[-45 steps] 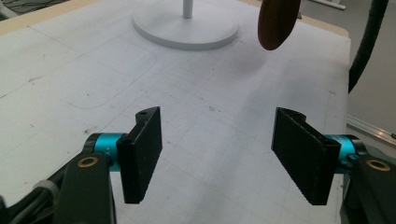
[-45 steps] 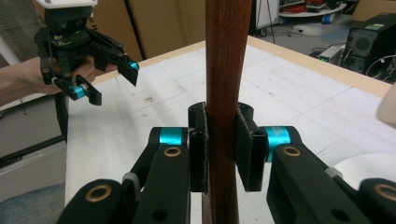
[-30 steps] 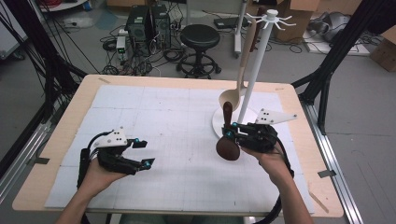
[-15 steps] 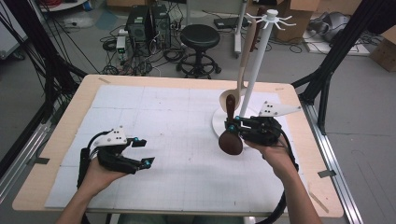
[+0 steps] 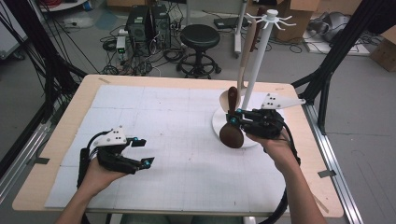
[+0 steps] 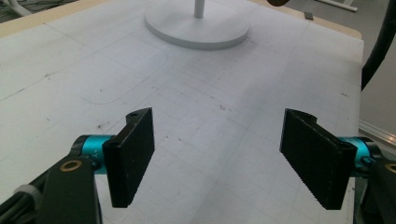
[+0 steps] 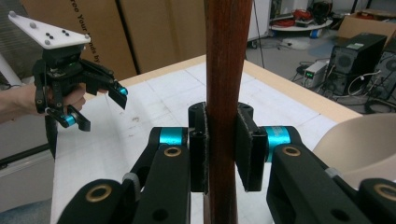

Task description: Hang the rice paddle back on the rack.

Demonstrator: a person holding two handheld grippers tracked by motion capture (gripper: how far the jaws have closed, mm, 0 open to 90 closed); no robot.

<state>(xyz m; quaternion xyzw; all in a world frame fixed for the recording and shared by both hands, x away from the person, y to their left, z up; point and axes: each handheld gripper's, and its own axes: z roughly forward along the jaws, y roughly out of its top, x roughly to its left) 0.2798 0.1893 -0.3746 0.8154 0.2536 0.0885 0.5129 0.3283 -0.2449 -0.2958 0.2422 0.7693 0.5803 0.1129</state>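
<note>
1. Dark wooden spoon (image 5: pixel 232 133): held upright, bowl down, at the right of the surface, over the near edge of the round stand base (image 5: pixel 219 122); handle (image 7: pixel 226 70) clamped between the fingers (image 7: pixel 246 149) of the right gripper (image 5: pixel 235 116)
2. Progress, as judged: spoon gripped and off the surface; hanging it on a hook at the top of the white rack (image 5: pixel 270 19) is left to do
3. Pale wooden spoon (image 5: pixel 228 98): already hanging from the rack, bowl just beside the dark spoon's handle
4. Left gripper (image 5: pixel 141 151): near left, fingers apart with nothing between them, idle over the white mat (image 5: pixel 177 140)
5. High view: gives the rack's full height and hooks
6. Right gripper view: gives the pad contact on the handle, and the left gripper (image 7: pixel 100 105) farther off
7. Left gripper view: gives bare mat (image 6: pixel 210 121) between its fingers (image 6: pixel 130 154), stand base (image 6: pixel 196 30) beyond
</note>
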